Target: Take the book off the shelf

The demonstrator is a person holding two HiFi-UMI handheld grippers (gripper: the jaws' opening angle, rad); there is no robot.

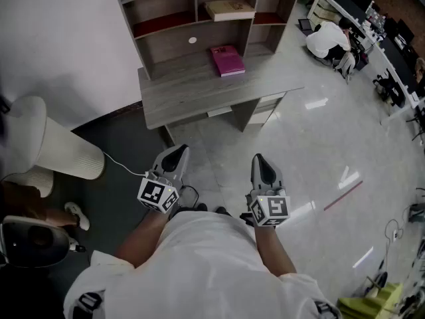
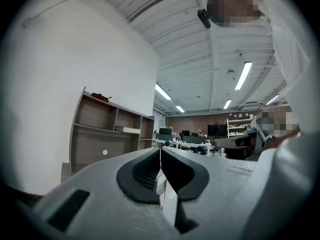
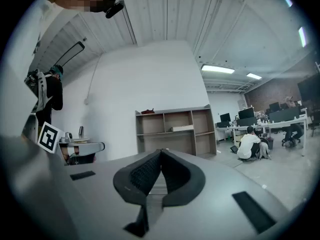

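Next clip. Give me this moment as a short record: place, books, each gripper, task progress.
place: office, desk with a shelf unit against a white wall
book on shelf: beige book, lying flat in the upper middle compartment
other book: pink book, flat on the desk top
left gripper: jaws together, empty, well short of the desk
right gripper: jaws together, empty, beside the left gripper
task progress: not begun; beige book untouched on the shelf unit

Legible text: none. Tan book (image 1: 229, 8), pink book (image 1: 227, 60): any cover print too small to read.
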